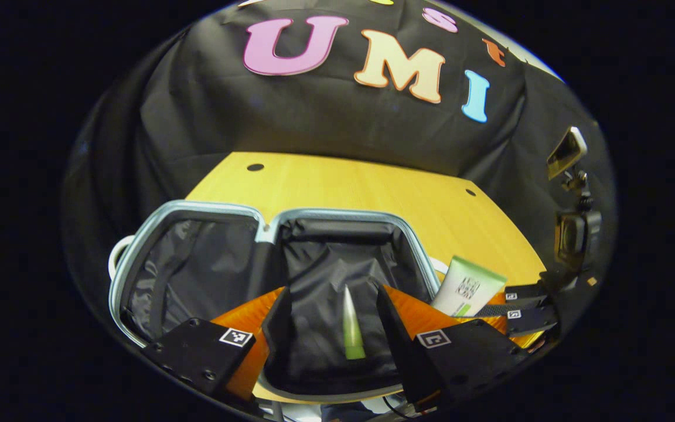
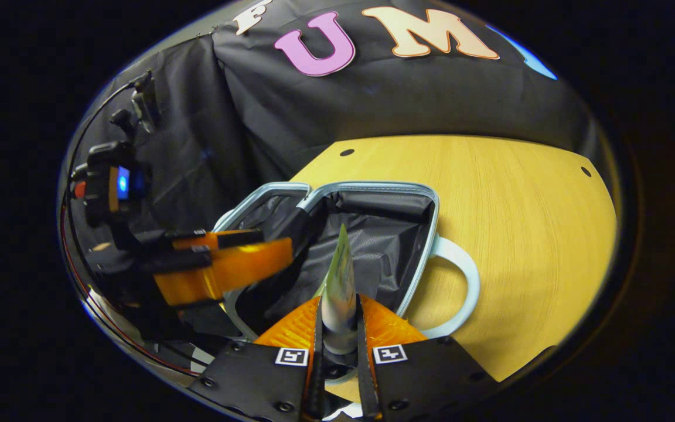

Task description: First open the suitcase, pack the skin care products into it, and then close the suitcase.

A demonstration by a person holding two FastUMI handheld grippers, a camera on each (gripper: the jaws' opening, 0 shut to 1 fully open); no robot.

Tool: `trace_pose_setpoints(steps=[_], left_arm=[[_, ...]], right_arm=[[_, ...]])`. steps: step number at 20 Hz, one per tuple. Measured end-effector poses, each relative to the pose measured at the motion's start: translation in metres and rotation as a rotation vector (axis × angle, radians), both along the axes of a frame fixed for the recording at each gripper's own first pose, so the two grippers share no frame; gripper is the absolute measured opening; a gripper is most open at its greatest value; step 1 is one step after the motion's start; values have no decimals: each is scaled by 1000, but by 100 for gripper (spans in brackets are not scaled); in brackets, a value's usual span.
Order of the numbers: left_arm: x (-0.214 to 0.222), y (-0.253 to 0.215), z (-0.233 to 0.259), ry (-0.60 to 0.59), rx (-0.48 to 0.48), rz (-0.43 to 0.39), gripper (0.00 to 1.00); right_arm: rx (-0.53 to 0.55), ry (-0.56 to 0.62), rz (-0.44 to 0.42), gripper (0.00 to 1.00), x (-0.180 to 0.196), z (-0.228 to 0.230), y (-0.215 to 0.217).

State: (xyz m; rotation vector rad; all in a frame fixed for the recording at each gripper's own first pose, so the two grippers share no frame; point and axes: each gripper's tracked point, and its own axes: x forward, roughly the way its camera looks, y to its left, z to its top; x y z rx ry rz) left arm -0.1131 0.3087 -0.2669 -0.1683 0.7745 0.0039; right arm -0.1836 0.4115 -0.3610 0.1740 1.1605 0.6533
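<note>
Table (image 2: 519,234): suitcase (image 1: 197,269) open. L gripper (image 1: 331,346) jaws wide; R gripper (image 2: 337,337) jaws clamp tube (image 2: 338,287). Suggest: lower into lining before release.

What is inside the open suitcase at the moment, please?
One green tube lies on the dark lining of the suitcase. The left gripper covers parts of the floor, so anything there is hidden. A second tube, in the right gripper, hangs above.

Suitcase (image 1: 197,258), open: one, on the surface (image 1: 372,187). Skin care tubes: two, one (image 1: 353,328) lying inside the suitcase, one (image 1: 467,287) just beside its rim. Claws: two, left (image 1: 331,340), right (image 2: 337,334).
</note>
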Motion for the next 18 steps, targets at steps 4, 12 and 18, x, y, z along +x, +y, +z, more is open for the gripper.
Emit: trace_pose_setpoints(steps=[4,12,18], left_arm=[[-3,49,16,-23,17,46,87],[-27,174,32,-66,150,211,93],[-48,261,25,-22,236,321,96]], right_arm=[[-61,2,-7,28,-5,-14,2],[-23,-223,-48,98,47,31,14],[-29,-349,-96,98,74,62,2]])
